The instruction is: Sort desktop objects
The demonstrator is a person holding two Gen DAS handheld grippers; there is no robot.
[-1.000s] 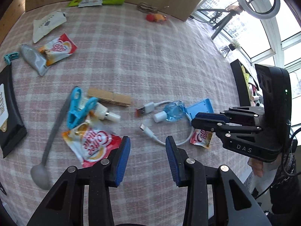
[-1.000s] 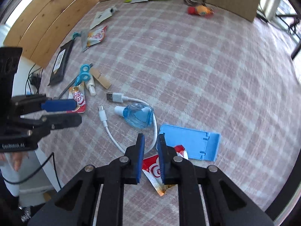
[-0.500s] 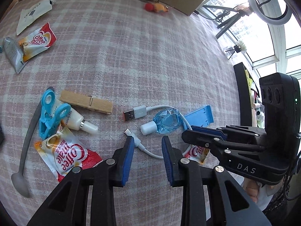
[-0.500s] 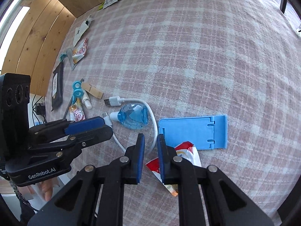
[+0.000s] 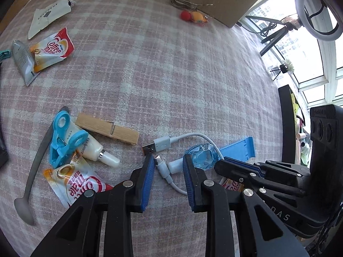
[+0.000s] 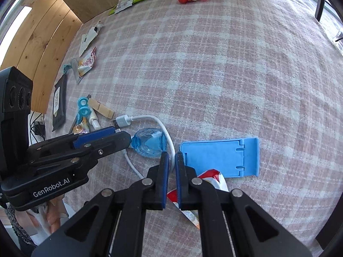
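Note:
A white USB cable (image 5: 165, 144) loops on the checked cloth around a small clear blue bottle (image 5: 201, 157); both also show in the right wrist view, cable (image 6: 141, 117) and bottle (image 6: 150, 142). My left gripper (image 5: 168, 160) is open, its jaws either side of the cable's small plug end and the bottle's white cap. My right gripper (image 6: 170, 156) is nearly closed, its jaws either side of the cable loop next to a blue phone stand (image 6: 220, 158). A red creamer sachet (image 6: 205, 176) lies under it.
At the left lie a wooden clothespin (image 5: 107, 131), a blue clip (image 5: 62, 141), a cream tube (image 5: 94, 150), a grey spoon (image 5: 34, 171) and a creamer sachet (image 5: 77, 184). More sachets (image 5: 51, 49) and a red-orange toy (image 5: 193, 17) lie farther back.
My left gripper moved forward and down until its jaws straddle the cable's plug end. My right gripper moved forward onto the cable loop beside the bottle.

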